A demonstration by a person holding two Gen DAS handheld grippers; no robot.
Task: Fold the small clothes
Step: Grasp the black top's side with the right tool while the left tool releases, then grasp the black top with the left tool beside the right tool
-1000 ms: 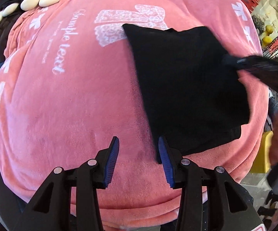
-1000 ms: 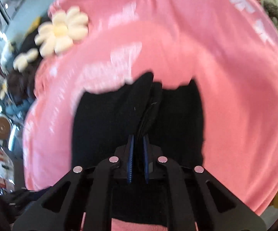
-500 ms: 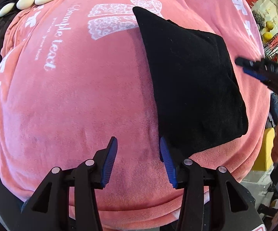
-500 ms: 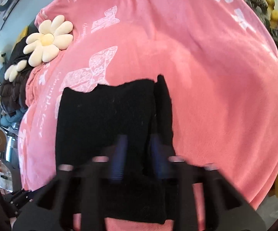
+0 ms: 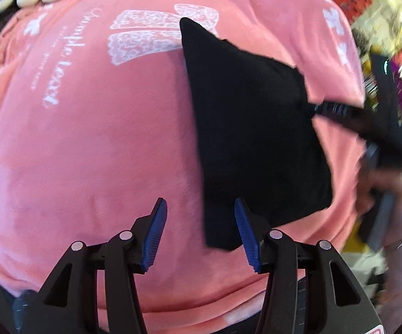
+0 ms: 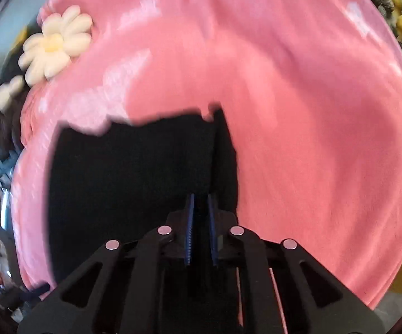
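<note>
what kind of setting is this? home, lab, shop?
Probably a home or shop-like room, not a lab: a pink plush blanket with printed lettering as work surface, a daisy-shaped cushion at its edge, cluttered decorations behind.

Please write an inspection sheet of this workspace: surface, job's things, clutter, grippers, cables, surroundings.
Surface: pink blanket with white print.
Job's things: black garment, folded, lying on the blanket.
Clutter: flower-shaped cushion at the blanket's far edge.
Grippers: left gripper open, jaws just opening, garment's near corner between them, pads clear; right gripper jaws just closing, narrow, over the garment's right edge; grip unclear.
Cables: nothing seen.
Surroundings: blurred shelves, dark cushions.
</note>
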